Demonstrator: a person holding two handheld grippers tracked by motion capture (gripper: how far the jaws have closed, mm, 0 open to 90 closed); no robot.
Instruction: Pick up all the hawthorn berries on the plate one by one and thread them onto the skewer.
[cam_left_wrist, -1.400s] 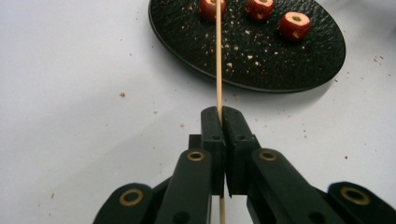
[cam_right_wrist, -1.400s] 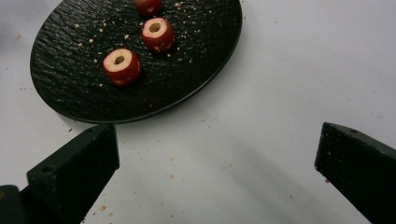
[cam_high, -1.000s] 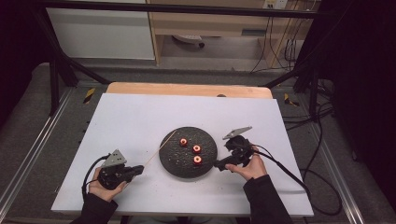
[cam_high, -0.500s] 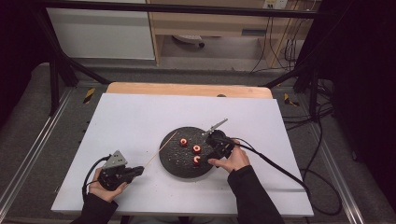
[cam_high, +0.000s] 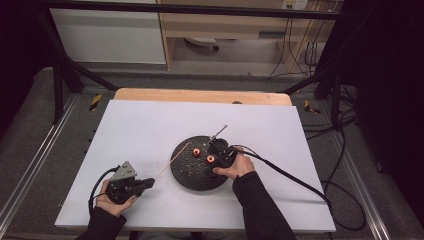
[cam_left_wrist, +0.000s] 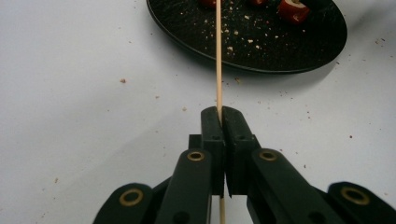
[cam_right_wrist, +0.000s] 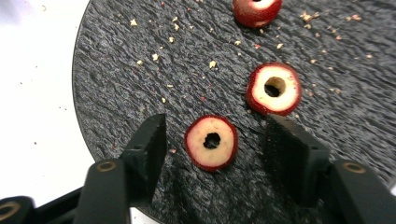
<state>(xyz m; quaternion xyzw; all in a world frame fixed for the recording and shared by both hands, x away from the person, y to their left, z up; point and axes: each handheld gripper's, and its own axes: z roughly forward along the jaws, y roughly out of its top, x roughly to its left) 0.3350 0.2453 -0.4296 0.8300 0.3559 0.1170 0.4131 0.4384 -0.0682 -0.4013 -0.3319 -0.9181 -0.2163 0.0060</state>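
Fruit slice, cored, lies flat on the black plate, between the right hand-held gripper jaws, which have just been closing but don't touch it yet. Best to centre it, then squeeze gently. Left hand-held gripper is clamped on the skewer. Right gripper view shows the gaps; high view shows the skewer aimed toward the plate.
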